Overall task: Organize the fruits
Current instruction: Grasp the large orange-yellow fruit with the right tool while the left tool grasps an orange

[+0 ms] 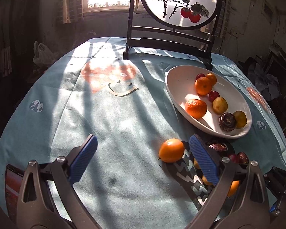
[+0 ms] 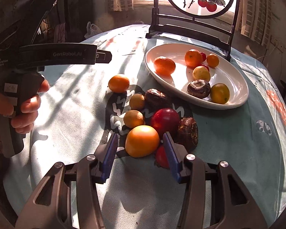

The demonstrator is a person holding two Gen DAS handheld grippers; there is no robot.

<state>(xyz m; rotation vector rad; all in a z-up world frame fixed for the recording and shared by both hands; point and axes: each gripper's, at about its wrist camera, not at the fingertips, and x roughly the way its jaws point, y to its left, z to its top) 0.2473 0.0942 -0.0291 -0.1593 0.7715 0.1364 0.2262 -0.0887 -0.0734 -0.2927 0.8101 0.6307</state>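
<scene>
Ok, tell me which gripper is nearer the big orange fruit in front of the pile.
Right. The right gripper is open with the big orange fruit between its fingers. The left gripper is open further left, next to a smaller orange fruit.

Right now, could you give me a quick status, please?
Both grippers open, left gripper empty. Right gripper straddling big orange fruit, not clamped. White dish part filled. Red fruit crowding close behind.

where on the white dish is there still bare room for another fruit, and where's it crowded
The oval white dish is bare along its left half, from the lone orange tangerine out to the near-left rim. Its right side is crowded with fruit, down to the dark brown water chestnut. On the teal tablecloth, the loose fruit pile before the right gripper is crowded.
</scene>
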